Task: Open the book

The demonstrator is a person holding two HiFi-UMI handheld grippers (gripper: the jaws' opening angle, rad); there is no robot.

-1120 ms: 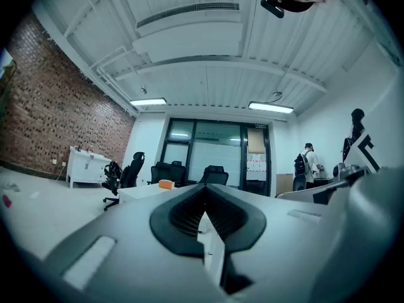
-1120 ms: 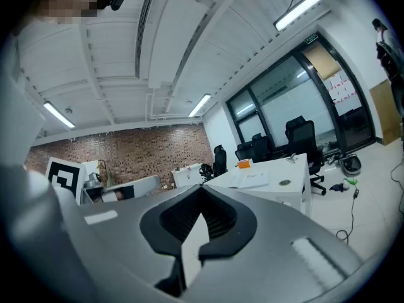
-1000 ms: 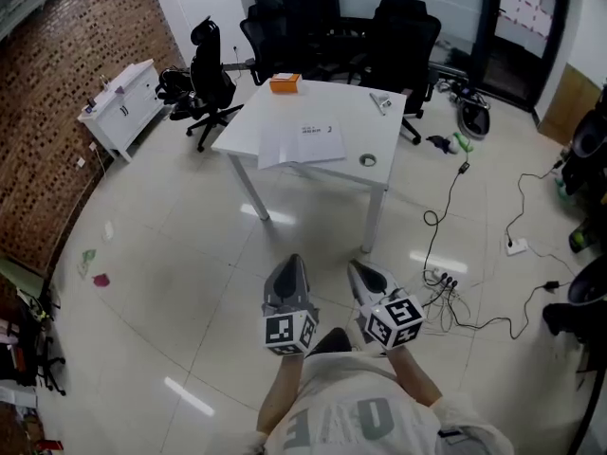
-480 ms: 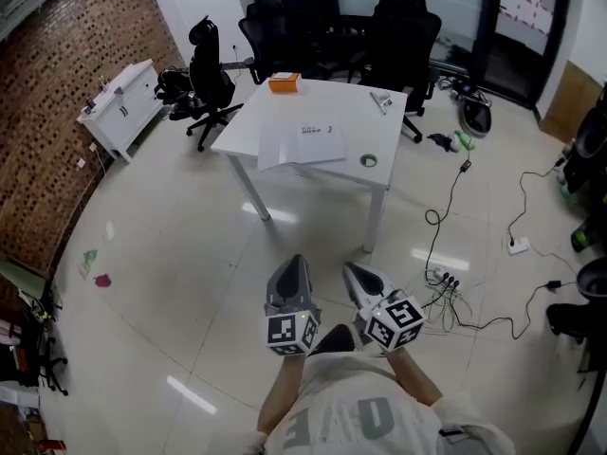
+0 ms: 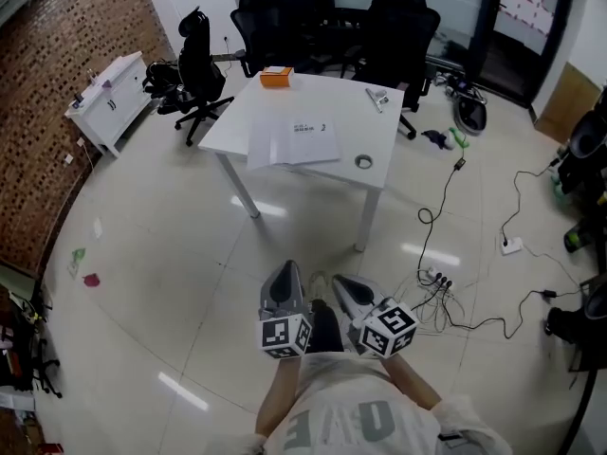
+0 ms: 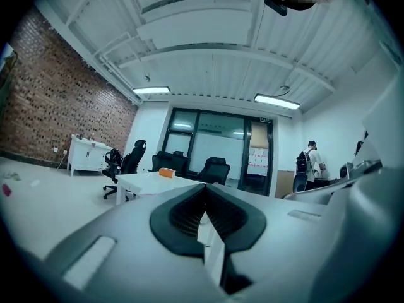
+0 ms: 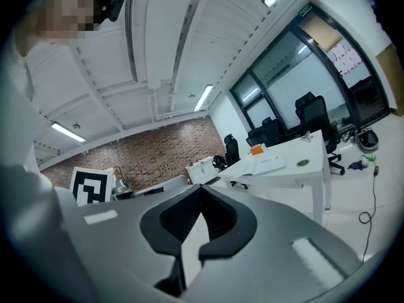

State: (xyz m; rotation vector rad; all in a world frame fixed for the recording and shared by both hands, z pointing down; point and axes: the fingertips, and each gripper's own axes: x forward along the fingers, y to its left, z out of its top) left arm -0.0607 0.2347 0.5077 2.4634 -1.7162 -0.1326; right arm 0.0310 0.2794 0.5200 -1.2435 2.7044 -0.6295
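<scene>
A white book lies closed near the front edge of a white table, far ahead of me; it also shows in the right gripper view as a pale book. My left gripper and right gripper hover side by side over the floor, close to my body and well short of the table. Both are shut with nothing between the jaws. In the left gripper view the left gripper points level toward the table.
On the table sit an orange box, a small round thing and a small tool. Black office chairs ring the table's far side. A white cabinet stands left. Cables and a power strip lie on the floor to the right.
Both grippers have sunk a little toward my body. The view has shifted, so the table sits slightly higher and further left in the head view.
</scene>
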